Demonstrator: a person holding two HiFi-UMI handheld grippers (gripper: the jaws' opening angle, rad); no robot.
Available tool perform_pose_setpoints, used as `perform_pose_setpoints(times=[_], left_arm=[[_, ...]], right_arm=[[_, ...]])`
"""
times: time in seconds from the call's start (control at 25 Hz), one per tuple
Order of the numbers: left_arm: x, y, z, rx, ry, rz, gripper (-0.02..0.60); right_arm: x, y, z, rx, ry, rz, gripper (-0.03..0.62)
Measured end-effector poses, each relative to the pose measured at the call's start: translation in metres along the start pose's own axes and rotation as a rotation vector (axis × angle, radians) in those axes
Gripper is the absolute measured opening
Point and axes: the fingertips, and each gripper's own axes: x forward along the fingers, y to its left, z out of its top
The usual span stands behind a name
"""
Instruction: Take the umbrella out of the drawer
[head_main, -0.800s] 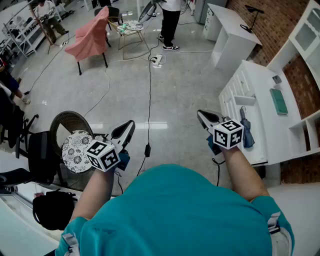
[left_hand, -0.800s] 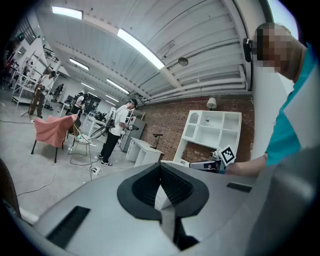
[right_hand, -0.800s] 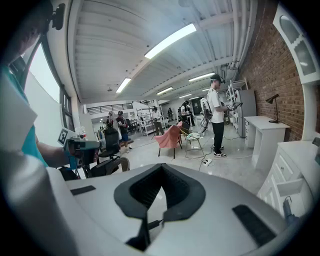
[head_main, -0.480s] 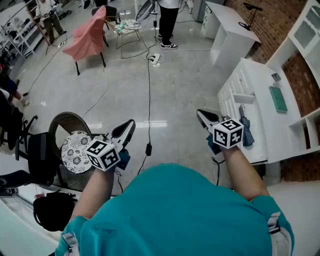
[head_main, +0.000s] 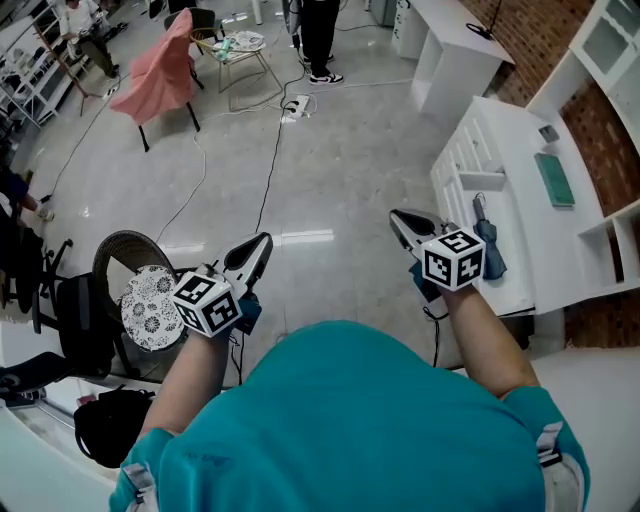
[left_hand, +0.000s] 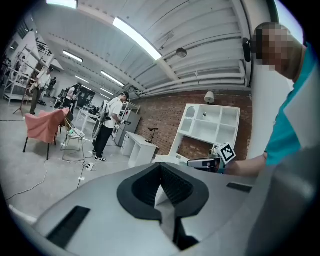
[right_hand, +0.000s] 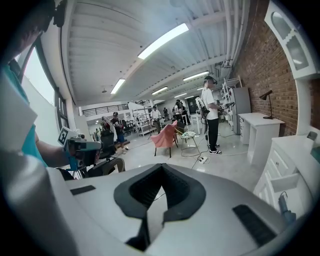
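A person in a teal shirt (head_main: 350, 420) is holding the left tool (head_main: 262, 244) and the right tool (head_main: 398, 217) out over the grey floor (head_main: 330, 170), both with jaws together, while a folded dark blue umbrella (head_main: 488, 246) is lying on the white surface (head_main: 525, 235) just beside the right tool, near a small open drawer (head_main: 482, 181).

Glossy grey floor (head_main: 340, 180), brick wall (head_main: 525, 25), white desk (head_main: 452, 50)
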Motion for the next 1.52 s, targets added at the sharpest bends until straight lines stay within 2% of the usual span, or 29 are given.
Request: perform_pose_setpoints(times=[0.6, 1.0, 1.2, 1.4, 1.52], left_arm=[[0.117, -0.066, 0.005, 0.023, 0.034, -0.08, 0.014], [0.186, -0.101, -0.003, 0.005, 0.092, -0.205, 0.014], [0.185, -0.062, 0.003, -0.009, 0.086, -0.203, 0.014], [0.17, 0.02, 0.016, -0.023, 0.076, -0.183, 0.014], [0.162, 0.076, 0.036, -0.033, 0.069, -0.173, 0.014]], right_arm=[[-0.068, -0.084, 0.0, -0.007, -0.024, -0.027, 0.02], [-0.106, -0.117, -0.017, 0.036, -0.029, -0.086, 0.02], [-0.074, -0.12, -0.017, 0.051, -0.011, -0.1, 0.02], [0.007, -0.101, 0.014, 0.024, -0.014, -0.07, 0.02], [0.062, -0.086, 0.042, 0.008, -0.021, -0.048, 0.02]])
